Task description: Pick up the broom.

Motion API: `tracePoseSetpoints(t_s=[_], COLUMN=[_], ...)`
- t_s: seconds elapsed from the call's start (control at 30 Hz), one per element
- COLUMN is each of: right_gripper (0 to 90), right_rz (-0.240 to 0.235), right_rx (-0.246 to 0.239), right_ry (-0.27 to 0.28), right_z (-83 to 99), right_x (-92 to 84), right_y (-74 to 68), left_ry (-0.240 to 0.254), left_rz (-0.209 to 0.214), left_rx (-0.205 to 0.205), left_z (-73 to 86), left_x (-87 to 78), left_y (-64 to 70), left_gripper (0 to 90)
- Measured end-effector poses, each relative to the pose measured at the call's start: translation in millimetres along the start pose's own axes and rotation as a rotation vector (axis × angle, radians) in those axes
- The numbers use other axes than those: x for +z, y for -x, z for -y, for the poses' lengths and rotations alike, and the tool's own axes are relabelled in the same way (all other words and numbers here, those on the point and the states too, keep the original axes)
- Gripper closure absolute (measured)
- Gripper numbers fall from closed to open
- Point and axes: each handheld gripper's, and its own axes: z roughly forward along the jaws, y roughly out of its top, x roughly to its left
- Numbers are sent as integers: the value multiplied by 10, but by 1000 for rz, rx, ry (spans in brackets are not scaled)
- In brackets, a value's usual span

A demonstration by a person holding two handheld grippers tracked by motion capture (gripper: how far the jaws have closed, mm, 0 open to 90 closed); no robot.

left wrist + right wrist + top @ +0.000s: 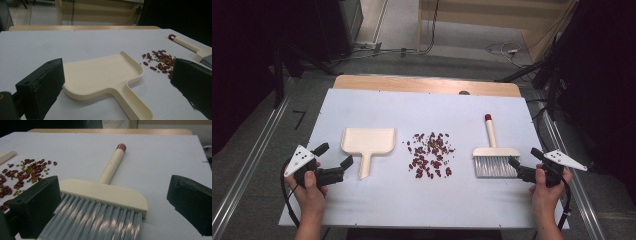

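Nothing of the sweeping looks started yet. The beans lie in a loose scatter at the middle of the white tabletop, none of them in the dustpan and none gathered into a heap. The dustpan lies flat to their left, pan part away from the person and handle toward the near edge. The brush lies flat to their right, bristles toward the person and its red-capped handle pointing away.

The left hand-held gripper hovers just left of the dustpan handle with its jaws wide apart and nothing between them; the left gripper view looks across the pan toward the beans. The right hand-held gripper sits just right of the brush head, jaws likewise spread and empty — in the right gripper view the bristles and the cream head fill the gap ahead of it, untouched.

So all of it is left, as I judge it: take up both tools, bring the pan to the beans, and sweep them in.

Room is good. The beans sit well away from every edge, with bare surface between them and each tool and a broad bare strip along the near side. The brush lies nearest an edge — the right one — and the right hand is close to that rim, so a swing should go inward toward the centre. The far half of the tabletop is bare
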Motion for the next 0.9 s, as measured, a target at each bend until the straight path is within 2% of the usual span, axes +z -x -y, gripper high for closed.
tracePoseSetpoints(t_s=[0.03,0.13,0.3,0.37,0.4,0.47,0.53,0.57,0.67,0.73,0.83,0.9], right_gripper=[0,0,0,0,0,0,3,13,15,15,15,34], right_rz=[2,-48,-37,-45,-30,-50,-23,-25,2,-19,-40,-28], right_rx=[-6,-16,-31,-31,-25,-21,-28,-35,-49,-34,-12,-9], right_ry=[-4,-20,-58,-58,-74,-88,-129,-129,-168,-181,-237,-262], right_z=[-23,-86,-213,-244,-280,-351,-427,-458,-537,-578,-649,-702], right_x=[-11,-15,-25,-26,-24,-20,-7,-4,45,89,185,257], right_y=[-18,-64,-207,-221,-239,-267,-308,-325,-360,-357,-357,-371], left_ry=[-4,-3,-6,-15,-17,-18,-24,-20,-25,-26,-25,-30], left_rz=[-3,1,3,5,8,17,23,26,28,31,34,38], left_rx=[3,1,7,16,13,9,18,14,20,18,17,24], left_z=[-2,-9,-18,-17,-15,-12,-15,-16,-16,-15,-16,-19], left_x=[8,14,21,28,31,39,41,46,52,57,59,64], left_y=[5,12,54,74,81,91,103,112,123,131,147,156], left_gripper=[0,0,0,0,0,0,0,0,0,0,0,0])
